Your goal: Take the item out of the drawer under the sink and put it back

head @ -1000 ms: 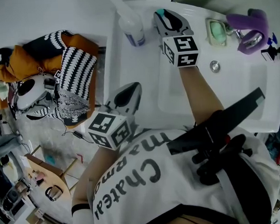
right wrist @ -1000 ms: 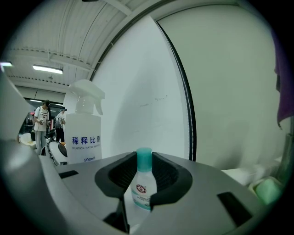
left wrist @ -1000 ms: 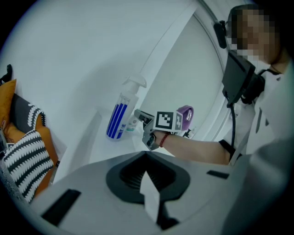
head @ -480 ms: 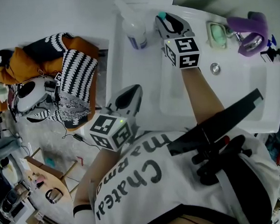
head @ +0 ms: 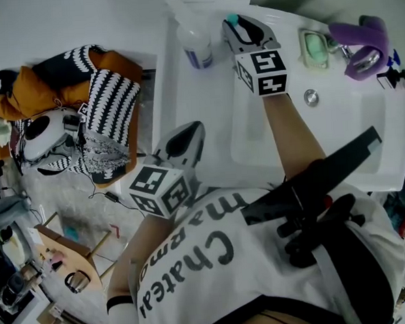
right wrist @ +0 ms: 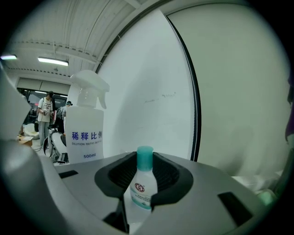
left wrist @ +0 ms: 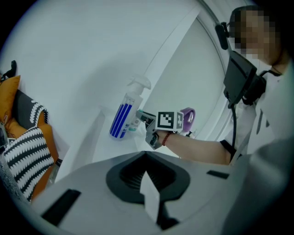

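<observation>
Jaws of the right gripper [head: 243, 26] stand partly apart, closed on a small bottle [right wrist: 140, 190] with a teal cap. The pads press its sides and the cap stands up clear of them. Jaws of the left gripper [left wrist: 148, 178] are drawn together with at most a thin pale slit between the pads. Nothing is in them.

Position: right gripper is at the far left corner of the sink [head: 365, 137], on the flat rim. The small bottle is upright, just right of a spray bottle [right wrist: 85, 133]. Cannot tell if its base touches the rim. Left gripper hangs near, off the sink's left edge, idle and well apart from the bottle.

Progress, as a judgement: the take-out half looks done, since the bottle is up at sink level and gripped. No drawer shows in any view, so whether it is open or shut is unknown. Still to do: carry the bottle down, set it in the drawer and let go.

Writing:
- Spray bottle: blue characters "稀释比", the next one cut off; below, a small English line starting "DILUTION"; then "500ml".
- Small bottle: round red emblem, with print under it too small to read.
- Person's shirt [head: 215, 260]: large dark letters, partly readable as "Chatea" and "Marmo".
- Both grippers' cubes carry black-and-white square markers.
</observation>
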